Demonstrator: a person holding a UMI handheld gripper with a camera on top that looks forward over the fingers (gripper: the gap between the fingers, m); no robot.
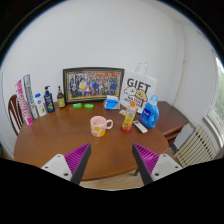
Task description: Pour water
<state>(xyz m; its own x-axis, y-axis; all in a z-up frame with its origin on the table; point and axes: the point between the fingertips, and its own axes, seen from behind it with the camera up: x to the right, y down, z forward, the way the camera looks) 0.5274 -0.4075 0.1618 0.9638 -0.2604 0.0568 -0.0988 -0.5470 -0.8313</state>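
The tool (pixel 111 161) is hanging over the round brown wooden counter (pixel 60 140) with its fingers spread apart, gripping nothing. Beyond them a pink mug (pixel 99 126) is sitting mid-counter, an orange-capped bottle (pixel 128 119) just beside it. Behind, a framed group photo (pixel 93 82) and a white "GIFT" bag (pixel 140 86) are lining the wall.
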